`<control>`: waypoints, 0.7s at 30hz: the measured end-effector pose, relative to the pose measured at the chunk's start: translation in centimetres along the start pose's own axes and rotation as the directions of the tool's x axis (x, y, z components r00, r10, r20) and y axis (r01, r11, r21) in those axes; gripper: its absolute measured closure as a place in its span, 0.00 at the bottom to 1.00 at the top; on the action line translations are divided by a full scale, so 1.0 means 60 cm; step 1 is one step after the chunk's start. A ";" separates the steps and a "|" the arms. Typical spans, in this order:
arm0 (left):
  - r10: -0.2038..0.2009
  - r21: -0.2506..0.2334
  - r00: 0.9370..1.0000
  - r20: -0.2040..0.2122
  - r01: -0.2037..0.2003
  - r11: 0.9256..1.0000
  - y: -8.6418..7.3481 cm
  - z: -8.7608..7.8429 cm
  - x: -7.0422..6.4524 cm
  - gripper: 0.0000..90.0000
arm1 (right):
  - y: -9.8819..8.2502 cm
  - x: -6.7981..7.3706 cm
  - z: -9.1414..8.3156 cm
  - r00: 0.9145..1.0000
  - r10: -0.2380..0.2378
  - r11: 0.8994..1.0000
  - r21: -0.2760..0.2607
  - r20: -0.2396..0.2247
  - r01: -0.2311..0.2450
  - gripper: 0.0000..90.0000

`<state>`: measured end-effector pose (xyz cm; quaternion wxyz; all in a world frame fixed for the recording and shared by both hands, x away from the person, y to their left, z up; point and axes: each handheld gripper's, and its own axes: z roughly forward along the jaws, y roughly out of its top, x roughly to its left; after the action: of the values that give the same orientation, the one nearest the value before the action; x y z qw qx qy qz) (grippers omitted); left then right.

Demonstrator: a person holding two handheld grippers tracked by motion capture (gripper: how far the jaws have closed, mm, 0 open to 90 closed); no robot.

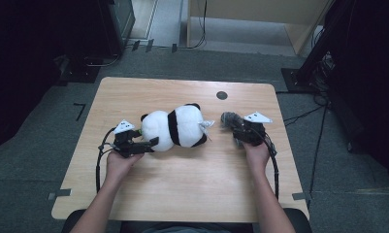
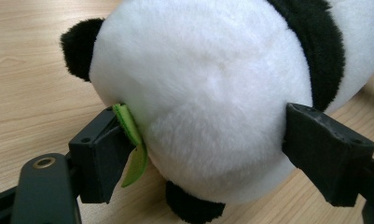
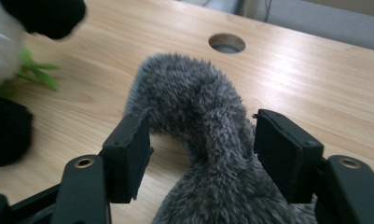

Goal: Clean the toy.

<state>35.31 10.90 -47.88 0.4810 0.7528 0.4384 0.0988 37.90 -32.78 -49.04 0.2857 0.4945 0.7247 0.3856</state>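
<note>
Even overhead light, dim surroundings

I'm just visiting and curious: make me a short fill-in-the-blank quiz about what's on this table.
1. The black-and-white plush toy is a ____.
2. The left gripper has its jaws on either side of the toy's ____ end.
3. The furry thing between the right gripper's jaws is ____ in colour.
4. The round hole lies in the ____ table.

Missing words: panda; white; grey; wooden

We find no text, label, brand, number or sign that can be read; the white tag (image 1: 206, 125) at the right end of the panda plush (image 1: 175, 127) is too small to show any print.
</note>
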 end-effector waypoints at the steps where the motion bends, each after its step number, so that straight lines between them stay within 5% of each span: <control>1: -0.001 0.000 1.000 0.001 0.001 1.000 0.000 0.000 0.000 0.19 | -0.001 0.002 0.005 1.000 -0.005 1.000 0.008 0.015 0.005 0.45; 6: 0.006 0.003 1.000 0.002 -0.006 1.000 -0.001 0.001 0.000 0.19 | -0.008 -0.001 0.021 0.998 0.019 0.999 0.028 0.052 -0.021 0.57; 9: 0.014 0.006 1.000 0.002 -0.014 1.000 -0.002 0.003 0.000 0.19 | -0.011 -0.011 0.026 0.996 0.043 0.997 0.054 0.073 -0.047 0.79; 10: 0.011 0.003 1.000 0.004 -0.011 1.000 -0.002 0.004 0.000 0.19 | -0.011 -0.011 0.026 0.996 0.043 0.997 0.054 0.073 -0.047 0.79; 18: 0.025 0.004 1.000 -0.003 -0.025 1.000 -0.004 0.006 0.001 0.19 | 0.037 -0.003 -0.001 0.998 0.061 0.997 0.053 0.008 -0.061 0.86; 21: 0.029 0.015 0.999 -0.016 -0.028 0.999 -0.007 0.011 0.004 0.18 | 0.074 0.002 -0.020 0.990 0.122 0.992 0.052 -0.065 -0.119 0.86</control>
<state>35.61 10.72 -48.64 0.4706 0.7616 0.4322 0.1086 39.10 -32.04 -44.68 0.2250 0.5305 0.7119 0.4013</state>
